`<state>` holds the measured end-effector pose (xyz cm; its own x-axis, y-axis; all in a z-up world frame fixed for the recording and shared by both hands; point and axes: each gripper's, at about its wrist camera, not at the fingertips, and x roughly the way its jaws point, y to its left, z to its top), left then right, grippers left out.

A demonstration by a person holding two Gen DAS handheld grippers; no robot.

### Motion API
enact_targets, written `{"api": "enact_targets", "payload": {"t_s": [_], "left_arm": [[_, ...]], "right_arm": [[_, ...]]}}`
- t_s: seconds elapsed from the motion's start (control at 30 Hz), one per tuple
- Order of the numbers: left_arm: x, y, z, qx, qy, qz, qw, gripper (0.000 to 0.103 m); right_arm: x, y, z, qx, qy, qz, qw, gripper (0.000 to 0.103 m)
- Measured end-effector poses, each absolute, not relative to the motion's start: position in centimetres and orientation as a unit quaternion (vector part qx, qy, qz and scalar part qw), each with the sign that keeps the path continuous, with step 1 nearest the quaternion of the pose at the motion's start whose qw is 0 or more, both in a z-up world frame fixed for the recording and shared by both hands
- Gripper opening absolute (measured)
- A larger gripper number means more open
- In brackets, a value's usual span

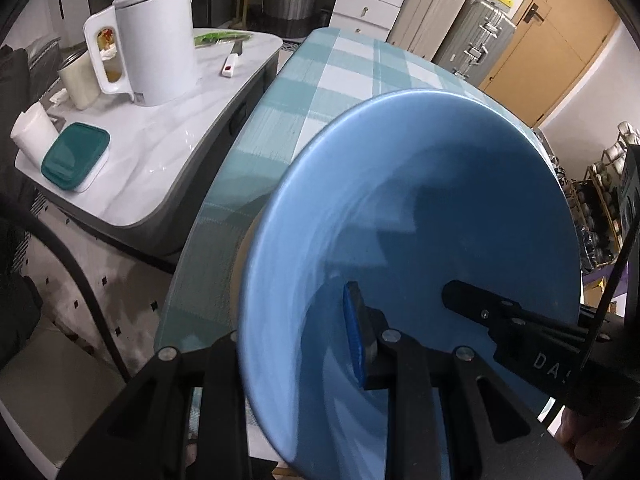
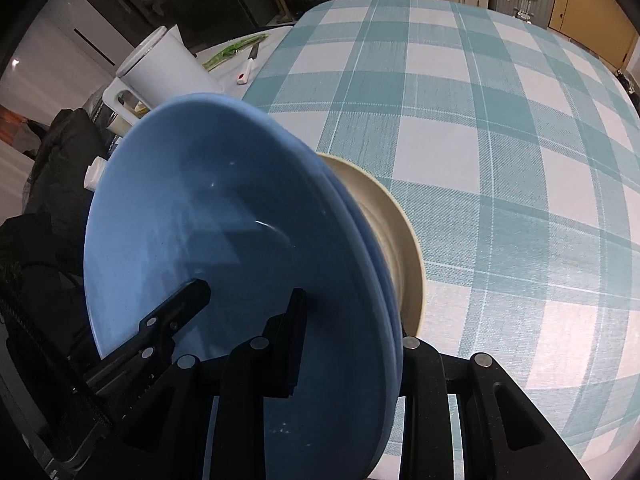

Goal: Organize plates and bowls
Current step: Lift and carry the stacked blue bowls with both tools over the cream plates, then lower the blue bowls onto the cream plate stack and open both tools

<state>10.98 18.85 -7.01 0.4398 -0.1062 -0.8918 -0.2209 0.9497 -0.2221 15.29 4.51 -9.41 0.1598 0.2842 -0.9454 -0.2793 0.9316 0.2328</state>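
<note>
Both your grippers are clamped on the same stack of dishes, one from each side. Your left gripper [image 1: 304,328] has its jaws nearly closed over the rim of the round glossy blue plate [image 1: 420,220]: one finger with a blue pad [image 1: 356,336] lies on the plate's inner face, the other sits behind the rim. In the right wrist view your right gripper [image 2: 352,344] does the same on the opposite edge, with its black inner finger [image 2: 294,344] pressed to the top face and the outer finger beyond the rim.

From the right wrist you can see there are at least two blue plates nested together, with a cream ceramic bowl or plate [image 2: 400,240] tucked beneath them; which it is I can't tell, since only its edge shows. The stack is tilted steeply toward both cameras and is held over the near edge of the table with the teal-and-white checked cloth [image 2: 480,120]; whether its underside touches the cloth is hidden.

To the left a white marble-look side table [image 1: 160,152] carries a white plastic kettle [image 1: 156,40], a teal-lidded container [image 1: 76,156] and a white-handled knife [image 1: 232,60].
</note>
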Motion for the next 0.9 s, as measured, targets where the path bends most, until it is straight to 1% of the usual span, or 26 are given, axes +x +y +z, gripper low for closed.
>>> {"api": "enact_targets", "payload": {"t_s": [0.13, 0.53, 0.7, 0.77, 0.9], "left_arm": [[11.0, 18.4, -6.9, -0.140, 0.528, 0.033, 0.837, 0.025], [11.3, 18.5, -7.3, -0.140, 0.529, 0.032, 0.837, 0.025], [11.3, 18.3, -7.2, -0.127, 0.528, 0.035, 0.839, 0.026], [11.1, 18.8, -6.9, -0.142, 0.521, 0.037, 0.841, 0.030], [10.7, 19.1, -6.1, -0.136, 0.502, 0.049, 0.853, 0.030]], "right_arm": [[15.5, 4.3, -9.6, 0.008, 0.622, 0.184, 0.761, 0.028], [16.1, 4.4, -9.8, 0.000, 0.621, 0.189, 0.761, 0.030], [15.9, 4.7, -9.1, -0.014, 0.610, 0.197, 0.768, 0.035], [15.8, 4.7, -9.0, -0.014, 0.608, 0.198, 0.769, 0.036], [15.5, 4.1, -8.1, -0.017, 0.587, 0.201, 0.784, 0.040]]}}
